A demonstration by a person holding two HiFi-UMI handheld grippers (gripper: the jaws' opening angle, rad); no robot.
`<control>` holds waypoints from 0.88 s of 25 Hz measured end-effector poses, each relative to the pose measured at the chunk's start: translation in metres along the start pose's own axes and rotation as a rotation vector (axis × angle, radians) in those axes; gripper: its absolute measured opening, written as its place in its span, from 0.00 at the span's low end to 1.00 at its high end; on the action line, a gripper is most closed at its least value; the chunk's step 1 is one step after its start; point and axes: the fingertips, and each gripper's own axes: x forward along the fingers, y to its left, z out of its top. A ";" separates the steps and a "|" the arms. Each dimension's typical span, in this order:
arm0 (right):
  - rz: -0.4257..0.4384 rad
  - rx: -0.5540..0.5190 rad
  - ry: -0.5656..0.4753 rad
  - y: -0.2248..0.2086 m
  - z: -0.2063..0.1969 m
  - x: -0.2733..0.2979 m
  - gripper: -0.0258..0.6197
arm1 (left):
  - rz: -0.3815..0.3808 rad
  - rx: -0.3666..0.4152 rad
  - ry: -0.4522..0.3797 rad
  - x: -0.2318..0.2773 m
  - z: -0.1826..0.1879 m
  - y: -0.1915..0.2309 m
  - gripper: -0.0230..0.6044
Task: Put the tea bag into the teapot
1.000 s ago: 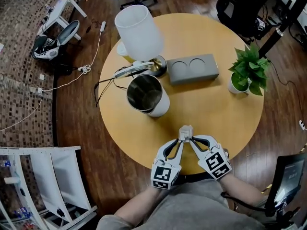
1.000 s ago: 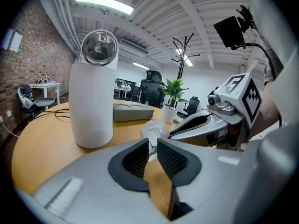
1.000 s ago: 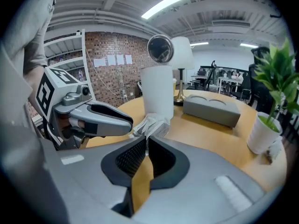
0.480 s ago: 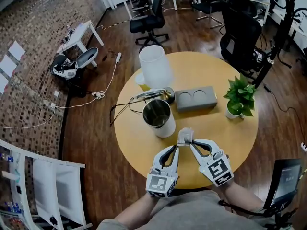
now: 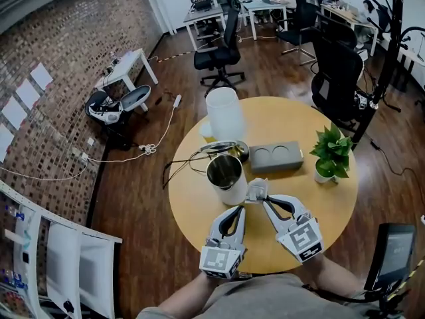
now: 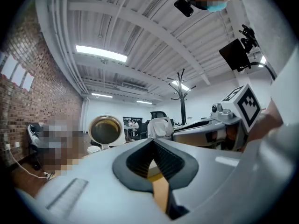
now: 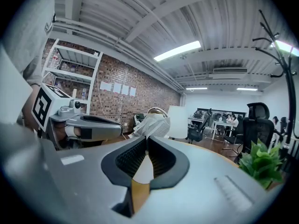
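Both the left gripper point(image 5: 247, 203) and right gripper point(image 5: 263, 200) pinch the tea bag point(image 5: 257, 189) at their tips, beside the teapot point(image 5: 232, 193).

Item count, positions by clock face on the tabletop:

- Round table point(image 5: 199, 208): one.
- Teapot point(image 5: 227, 178): one, at 9 o'clock.
- Tea bag point(image 5: 257, 190): one, just off centre toward 6 o'clock.
- Grippers: two, the left gripper point(image 5: 244, 205) and the right gripper point(image 5: 267, 201), both at 6 o'clock.
- White cylinder point(image 5: 224, 115): one, at 11 o'clock.
- Grey block point(image 5: 275, 157): one, toward 12 o'clock, with two round recesses in its top.
- Potted plant point(image 5: 330, 153): one, at 2 o'clock.
- Office chairs point(image 5: 216, 53): at least three beyond the 12 o'clock edge; those farther off are too small to count.
- White side table point(image 5: 126, 72): one, on the floor out past 10 o'clock.
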 end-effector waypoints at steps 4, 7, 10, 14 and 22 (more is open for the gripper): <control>0.013 0.006 -0.005 -0.004 -0.003 -0.004 0.08 | 0.021 0.008 0.002 0.000 -0.001 -0.005 0.04; 0.030 0.007 -0.011 -0.007 -0.006 -0.001 0.08 | 0.047 0.005 0.013 0.000 -0.002 -0.004 0.04; 0.049 0.001 -0.016 -0.011 -0.006 0.008 0.08 | 0.081 0.005 0.011 0.000 0.000 0.004 0.04; 0.055 -0.005 -0.005 -0.016 -0.006 0.025 0.08 | 0.103 -0.004 0.015 0.000 -0.008 0.022 0.04; 0.003 -0.015 0.036 -0.010 0.003 0.081 0.08 | 0.057 -0.032 -0.002 0.006 -0.008 0.084 0.04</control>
